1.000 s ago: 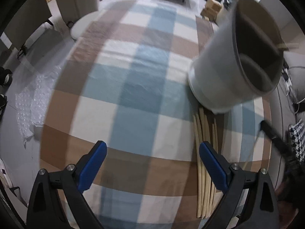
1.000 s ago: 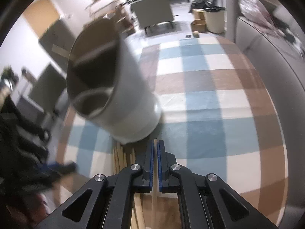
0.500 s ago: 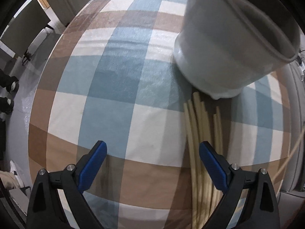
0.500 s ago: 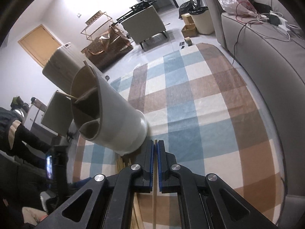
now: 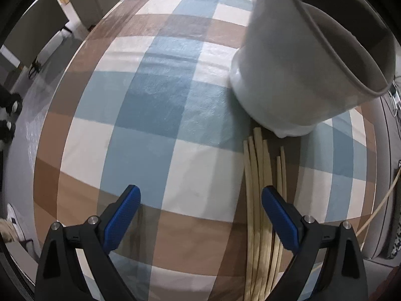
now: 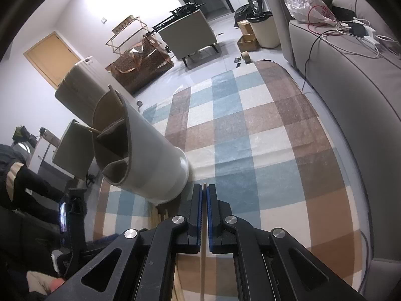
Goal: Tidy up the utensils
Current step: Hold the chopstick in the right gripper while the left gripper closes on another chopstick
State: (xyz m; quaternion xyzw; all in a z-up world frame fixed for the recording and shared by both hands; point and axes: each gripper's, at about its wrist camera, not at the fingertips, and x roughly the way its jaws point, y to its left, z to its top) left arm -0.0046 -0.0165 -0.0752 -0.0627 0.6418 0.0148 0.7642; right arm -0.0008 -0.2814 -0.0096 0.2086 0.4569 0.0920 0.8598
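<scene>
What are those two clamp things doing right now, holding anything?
Left gripper: open, holding nothing, above the loose chopsticks.
Right gripper: closed on one chopstick.

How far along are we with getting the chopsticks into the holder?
Done: one chopstick already pokes out of the divided holder. In hand: the right gripper is shut on a single chopstick, raised near the holder's base. Left: a bundle of chopsticks lies on the checked rug beside the holder, and the left gripper hangs open and empty above it.
</scene>
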